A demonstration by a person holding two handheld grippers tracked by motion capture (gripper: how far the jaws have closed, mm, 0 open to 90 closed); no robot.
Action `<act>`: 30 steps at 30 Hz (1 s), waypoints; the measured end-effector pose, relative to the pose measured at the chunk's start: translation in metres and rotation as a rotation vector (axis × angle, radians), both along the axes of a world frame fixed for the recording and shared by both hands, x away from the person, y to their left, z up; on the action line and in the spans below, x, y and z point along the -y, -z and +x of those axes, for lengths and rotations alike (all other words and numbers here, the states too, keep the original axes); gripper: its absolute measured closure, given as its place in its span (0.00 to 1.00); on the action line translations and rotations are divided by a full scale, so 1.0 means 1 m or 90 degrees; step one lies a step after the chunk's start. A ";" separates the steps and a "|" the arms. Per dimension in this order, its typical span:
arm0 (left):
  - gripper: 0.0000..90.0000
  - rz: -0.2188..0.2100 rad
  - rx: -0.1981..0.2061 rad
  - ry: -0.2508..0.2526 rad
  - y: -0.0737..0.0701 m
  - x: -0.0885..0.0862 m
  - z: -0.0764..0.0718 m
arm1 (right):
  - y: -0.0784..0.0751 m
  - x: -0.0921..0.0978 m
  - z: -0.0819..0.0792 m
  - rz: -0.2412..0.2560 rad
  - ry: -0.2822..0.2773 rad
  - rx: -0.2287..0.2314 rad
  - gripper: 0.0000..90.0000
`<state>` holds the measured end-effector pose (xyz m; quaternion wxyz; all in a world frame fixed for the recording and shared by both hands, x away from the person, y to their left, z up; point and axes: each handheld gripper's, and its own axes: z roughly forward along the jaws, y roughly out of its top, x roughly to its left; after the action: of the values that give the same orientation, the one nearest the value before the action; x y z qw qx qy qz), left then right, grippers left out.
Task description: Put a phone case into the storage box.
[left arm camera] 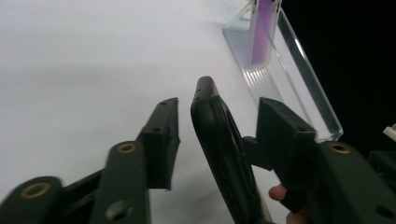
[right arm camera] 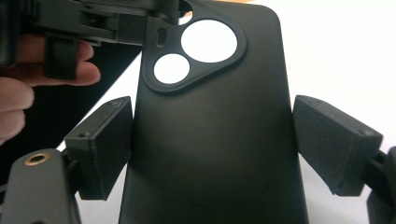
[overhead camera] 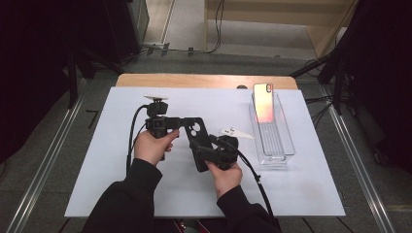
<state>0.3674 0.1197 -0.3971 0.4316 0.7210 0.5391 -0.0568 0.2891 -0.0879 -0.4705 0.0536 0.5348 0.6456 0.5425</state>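
Above the white table (overhead camera: 121,189), black phone case (overhead camera: 199,143) held between both grippers. Left gripper (overhead camera: 180,121): jaws spread, case edge between them. Right gripper (overhead camera: 204,154): jaws spread, flanking the case's sides, contact unclear.

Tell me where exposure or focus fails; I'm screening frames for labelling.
High view: dark surroundings, the white table sheet evenly lit. Left gripper view: sheet blown out, near jaws soft. Right gripper view: matte black phone case sharp, its camera cutouts glaring white.

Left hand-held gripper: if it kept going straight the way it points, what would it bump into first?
Probably the black phone case, already between its jaws. Farther along that line stands the clear tray holding a phone, though depth is unclear.
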 end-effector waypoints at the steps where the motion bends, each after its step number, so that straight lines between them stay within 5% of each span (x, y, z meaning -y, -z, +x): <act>1: 0.67 -0.002 -0.009 -0.010 0.000 0.000 0.000 | 0.000 0.000 0.000 0.003 0.001 0.005 0.15; 6: 0.79 -0.027 -0.020 -0.011 0.001 0.000 0.000 | -0.002 -0.002 -0.002 0.018 0.002 0.018 0.15; 14: 0.85 -0.067 -0.036 -0.008 0.001 -0.002 -0.001 | 0.001 -0.004 0.000 0.023 -0.006 0.010 0.14; 26: 0.86 -0.105 -0.027 0.001 -0.005 -0.006 -0.006 | -0.006 -0.005 -0.002 -0.016 -0.012 0.059 0.12; 30: 0.87 -0.098 -0.009 0.004 -0.011 -0.006 -0.010 | -0.011 -0.001 0.004 -0.033 -0.061 0.052 0.08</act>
<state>0.3575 0.1254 -0.3863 0.4818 0.6867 0.5342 -0.1046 0.2929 -0.0871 -0.4594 0.0677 0.4789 0.6815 0.5492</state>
